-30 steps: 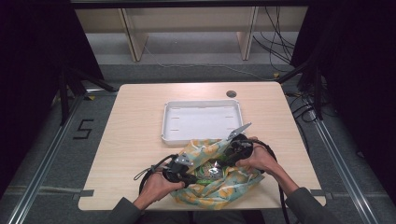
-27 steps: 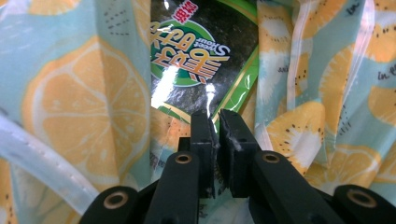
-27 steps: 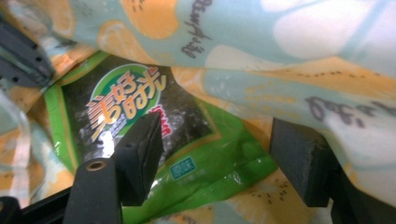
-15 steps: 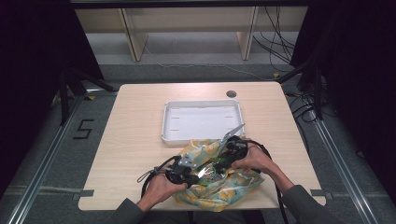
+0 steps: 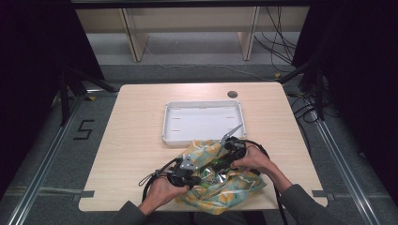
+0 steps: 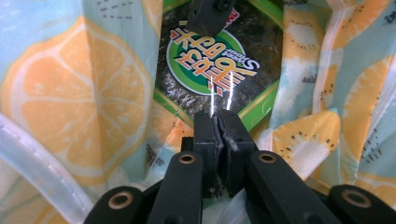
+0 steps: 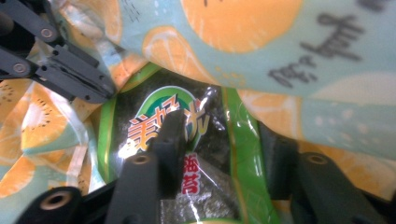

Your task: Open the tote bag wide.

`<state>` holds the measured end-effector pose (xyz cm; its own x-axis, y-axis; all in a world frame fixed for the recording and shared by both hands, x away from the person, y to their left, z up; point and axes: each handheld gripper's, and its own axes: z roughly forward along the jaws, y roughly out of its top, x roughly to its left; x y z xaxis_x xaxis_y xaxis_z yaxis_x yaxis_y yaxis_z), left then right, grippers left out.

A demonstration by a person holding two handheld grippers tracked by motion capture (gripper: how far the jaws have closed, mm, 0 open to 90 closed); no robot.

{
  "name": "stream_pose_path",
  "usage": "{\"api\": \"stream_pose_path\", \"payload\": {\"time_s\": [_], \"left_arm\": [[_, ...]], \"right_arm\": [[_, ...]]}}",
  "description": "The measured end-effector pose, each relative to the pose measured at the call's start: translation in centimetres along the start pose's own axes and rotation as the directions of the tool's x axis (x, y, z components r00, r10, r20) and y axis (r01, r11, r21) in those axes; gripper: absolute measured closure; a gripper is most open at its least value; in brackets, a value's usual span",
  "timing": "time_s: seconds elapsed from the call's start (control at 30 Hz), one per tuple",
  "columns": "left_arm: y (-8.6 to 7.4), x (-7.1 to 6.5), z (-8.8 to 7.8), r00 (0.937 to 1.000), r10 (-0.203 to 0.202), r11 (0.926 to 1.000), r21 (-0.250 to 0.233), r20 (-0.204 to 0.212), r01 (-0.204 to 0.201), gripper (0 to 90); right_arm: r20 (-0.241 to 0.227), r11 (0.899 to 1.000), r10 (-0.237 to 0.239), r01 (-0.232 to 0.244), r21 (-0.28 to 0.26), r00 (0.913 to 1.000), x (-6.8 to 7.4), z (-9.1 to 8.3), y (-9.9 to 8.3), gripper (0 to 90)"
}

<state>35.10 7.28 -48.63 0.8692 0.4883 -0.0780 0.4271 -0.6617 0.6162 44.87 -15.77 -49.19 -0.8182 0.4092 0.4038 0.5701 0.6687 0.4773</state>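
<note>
The left gripper [image 6: 217, 122] is seen with its jaws pressed together on a fold of the fruit-print bag [image 6: 74, 93] at the near edge of the bag's mouth, so that the opening is held apart. Just beyond that pinch, inside the mouth, the seaweed snack packet [image 6: 212, 60] lies flat with its green-ringed label facing up. From the other side, the right gripper [image 7: 219, 140] is reached into the mouth; its jaws have just been closing, one jaw being laid over the packet's label and the other standing past the packet's green edge under the bag's upper flap, with a clear gap left, so that no firm hold on the packet can yet be read. It is judged that the glossy film could slide out from between the pads if the closing is finished too near the packet's edge, or that the bag's loose upper flap could be caught together with the packet, so that both would be dragged. The pinched fold might also be pulled free of the left gripper should the packet be drawn out sharply. Farther off, beyond both grippers in the high view, the white tray [image 5: 171, 123] stands on the table [image 5: 136, 117], close behind the bag.
</note>
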Motion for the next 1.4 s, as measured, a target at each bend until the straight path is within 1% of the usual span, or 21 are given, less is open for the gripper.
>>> {"api": "stream_pose_path", "payload": {"time_s": [0.13,0.2,0.23,0.3,0.37,0.43,0.47,0.5,0.57,0.6,0.63,0.8,0.83,0.87,0.93,0.97,1.0,1.03,1.13,1.2,1.4], "left_arm": [[0.0,-0.2,0.0,0.9998,0.013,0.9999,-0.001,-0.017,-0.013,85.7],[0.1,-0.2,0.0,0.9995,0.02,0.9997,-0.011,-0.023,-0.02,85.6],[0.1,-0.5,0.3,0.9993,-0.023,0.9987,-0.046,-0.03,0.022,85.0],[0.1,-0.2,0.1,0.9995,0.01,0.9999,-0.007,-0.031,-0.01,83.9],[0.1,-0.6,0.5,0.9986,-0.04,0.998,-0.05,-0.034,0.039,83.9],[0.2,-0.5,0.4,0.9991,-0.016,0.9989,-0.045,-0.04,0.014,83.5],[0.2,-0.6,0.4,0.9989,-0.033,0.9986,-0.043,-0.034,0.032,82.6],[0.2,-0.3,0.1,0.9994,0.014,0.9998,-0.014,-0.031,-0.014,81.5],[0.3,-0.2,-0.2,0.9993,0.011,0.9999,-0.011,-0.035,-0.011,78.0],[0.3,-0.5,0.0,0.9985,-0.049,0.9969,-0.064,-0.026,0.047,76.7],[0.4,-0.3,-0.4,0.9989,-0.032,0.9973,-0.067,-0.035,0.03,76.0],[0.7,0.5,-1.6,0.9959,-0.069,0.9892,-0.134,-0.058,0.06,74.1],[1.0,1.1,-2.2,0.9915,-0.099,0.983,-0.164,-0.085,0.084,74.7],[1.2,1.6,-2.4,0.9919,-0.089,0.9818,-0.176,-0.091,0.072,75.7],[1.6,2.1,-2.7,0.9885,-0.105,0.9769,-0.197,-0.109,0.082,76.8],[1.8,2.4,-2.8,0.9869,-0.101,0.9787,-0.191,-0.126,0.076,77.5],[1.9,2.7,-2.8,0.9846,-0.108,0.9787,-0.189,-0.137,0.081,78.2],[2.0,3.1,-2.8,0.9845,-0.09,0.9812,-0.183,-0.151,0.061,79.2],[2.0,3.7,-2.4,0.9796,-0.133,0.9779,-0.181,-0.151,0.105,81.7],[1.9,4.0,-2.1,0.9788,-0.137,0.979,-0.171,-0.152,0.11,82.1],[1.7,4.5,-1.6,0.9776,-0.141,0.9813,-0.153,-0.156,0.117,82.8]], "right_arm": [[-0.026,0.999,-0.015,0.015,-0.033,0.9995,-0.2,-0.4,0.0,72.9],[-0.017,0.999,-0.018,0.018,-0.04,0.9997,-0.3,-0.7,0.0,84.4],[-0.005,0.999,-0.008,0.007,-0.032,1.0,-0.3,-0.8,0.0,86.6],[-0.011,0.999,-0.013,0.013,-0.04,0.9999,-0.5,-0.8,-0.1,87.7],[0.008,1.0,-0.01,0.01,-0.024,0.9999,-0.3,-0.8,-0.1,88.6],[-0.011,1.0,-0.008,0.008,-0.02,0.9999,-0.2,-0.8,-0.1,89.0],[-0.006,1.0,-0.009,0.009,-0.018,0.9999,-0.1,-0.8,0.0,89.2],[0.009,1.0,-0.018,0.018,-0.022,0.9998,0.0,-0.9,0.1,89.3],[0.031,0.999,-0.029,0.03,-0.034,0.9991,0.3,-1.2,0.2,89.5],[0.032,0.999,-0.024,0.025,-0.04,0.9992,0.5,-1.4,0.3,89.5],[0.046,0.998,-0.039,0.041,-0.045,0.9982,0.5,-1.6,0.4,89.5],[0.094,0.995,-0.076,0.082,-0.059,0.9926,1.3,-2.8,0.7,89.5],[0.114,0.994,-0.094,0.1,-0.053,0.9891,1.6,-3.1,0.9,89.5],[0.095,0.992,-0.106,0.111,-0.055,0.9898,1.8,-3.1,0.9,89.5],[0.134,0.993,-0.108,0.114,-0.035,0.9851,2.4,-3.4,1.1,89.6],[0.176,0.985,-0.162,0.17,-0.03,0.9708,2.6,-3.6,1.2,89.5],[0.176,0.986,-0.158,0.164,-0.022,0.9717,3.1,-3.6,1.3,89.6],[0.181,0.981,-0.188,0.194,-0.017,0.9655,3.3,-3.7,1.4,89.6],[0.206,0.967,-0.25,0.256,-0.002,0.9459,4.1,-3.9,1.6,89.7],[0.204,0.966,-0.252,0.257,0.006,0.9458,4.7,-4.1,1.5,89.7],[0.221,0.949,-0.313,0.312,0.038,0.9239,5.6,-4.7,1.3,89.8]]}}
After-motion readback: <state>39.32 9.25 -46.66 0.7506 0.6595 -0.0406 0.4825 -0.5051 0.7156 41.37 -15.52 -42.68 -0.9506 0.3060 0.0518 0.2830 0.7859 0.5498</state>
